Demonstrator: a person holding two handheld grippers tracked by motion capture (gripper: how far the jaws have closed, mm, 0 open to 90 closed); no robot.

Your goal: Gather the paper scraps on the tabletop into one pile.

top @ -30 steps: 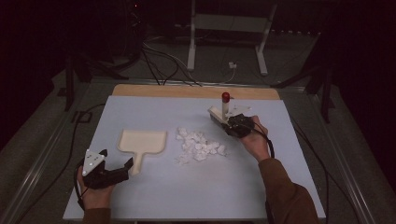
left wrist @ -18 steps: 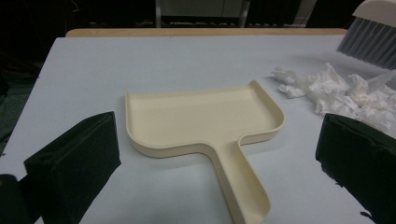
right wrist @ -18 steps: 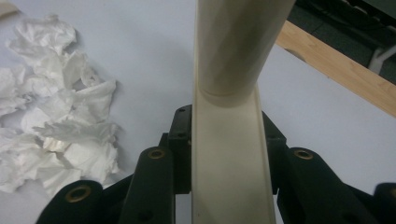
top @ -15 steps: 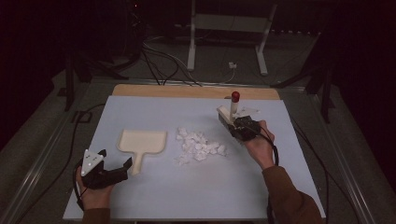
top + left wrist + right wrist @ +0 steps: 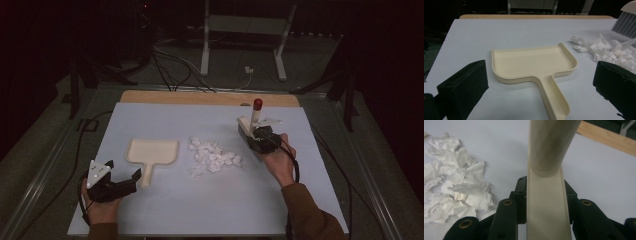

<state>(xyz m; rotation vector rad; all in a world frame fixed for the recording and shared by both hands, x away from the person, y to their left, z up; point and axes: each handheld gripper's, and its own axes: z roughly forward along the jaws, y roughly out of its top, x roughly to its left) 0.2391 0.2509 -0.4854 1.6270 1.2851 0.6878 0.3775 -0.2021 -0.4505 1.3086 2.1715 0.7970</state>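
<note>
Cream dustpan, paper scraps beside

Open tabletop in front of dustpan and paper scraps. Bare lane between dustpan and scraps. Wide free strip along far edge. Blocked at right of scraps by brush clamped in right gripper.

The high view is dim, with black surroundings; only the pale table is evenly lit, without glare. The gripper views are brighter, with soft shadows. The near black jaws and brush handle appear blurred.
</note>
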